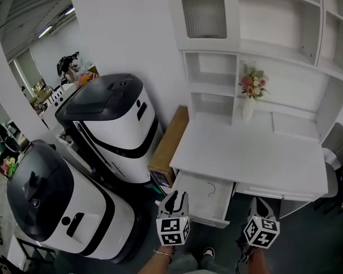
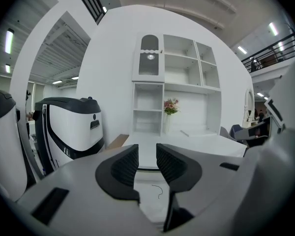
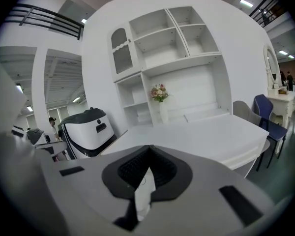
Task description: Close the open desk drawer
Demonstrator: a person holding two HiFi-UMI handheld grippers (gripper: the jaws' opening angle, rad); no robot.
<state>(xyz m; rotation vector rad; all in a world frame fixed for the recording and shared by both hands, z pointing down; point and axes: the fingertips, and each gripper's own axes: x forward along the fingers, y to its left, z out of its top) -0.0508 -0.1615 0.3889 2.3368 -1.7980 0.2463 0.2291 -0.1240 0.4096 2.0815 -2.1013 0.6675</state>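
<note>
The white desk (image 1: 257,153) has its left drawer (image 1: 188,201) pulled out, with a thin dark curl of wire (image 1: 210,188) lying inside. My left gripper (image 1: 177,198) hovers over the drawer's front left corner, jaws apart and empty. In the left gripper view the left gripper (image 2: 147,154) points at the desk, and the drawer (image 2: 150,193) shows in the gap between the jaws. My right gripper (image 1: 262,203) is in front of the desk's middle, right of the drawer, clear of it. In the right gripper view the right gripper (image 3: 148,151) has its tips together and holds nothing.
Two large white-and-black machines (image 1: 114,124) (image 1: 51,210) stand left of the desk, with a cardboard box (image 1: 168,144) wedged against the desk's side. A flower vase (image 1: 250,93) sits in the hutch. A grey chair (image 1: 334,144) is at the right. The person's shoes (image 1: 208,253) are below the drawer.
</note>
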